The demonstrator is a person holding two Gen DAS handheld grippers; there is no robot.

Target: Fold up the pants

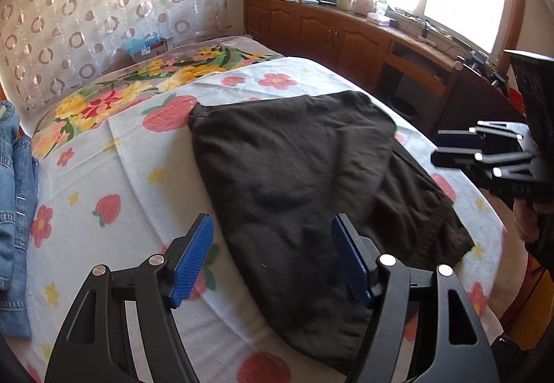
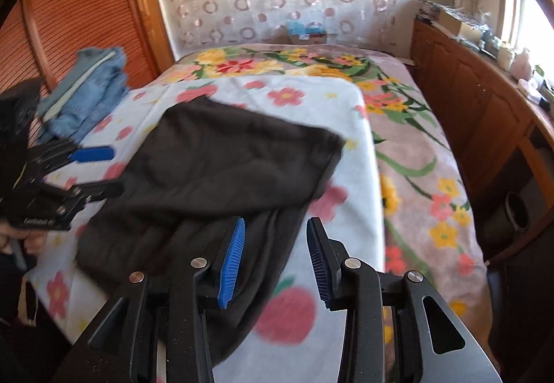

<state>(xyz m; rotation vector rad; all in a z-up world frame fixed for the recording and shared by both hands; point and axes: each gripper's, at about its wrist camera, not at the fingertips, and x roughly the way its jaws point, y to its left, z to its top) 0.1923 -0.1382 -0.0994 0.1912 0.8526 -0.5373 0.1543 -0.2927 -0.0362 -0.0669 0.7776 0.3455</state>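
Left gripper (image 1: 271, 258) held wide open and empty above folded pants (image 1: 311, 182), right gripper (image 2: 275, 258) part open, nothing gripped, pants laid on bed (image 2: 349, 147), jeans (image 2: 86, 88) piled beside.

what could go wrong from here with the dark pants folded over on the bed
1. The dark pants lie folded but lumpy, the lower layer sticking out unevenly at one side; another fold may lock in that offset.
2. Both the left gripper and right gripper are open with nothing held, so a hasty pinch might catch only the top layer, or the strawberry blanket too.
3. The pants sit close to the bed edge nearest the person and could slide off if dragged.
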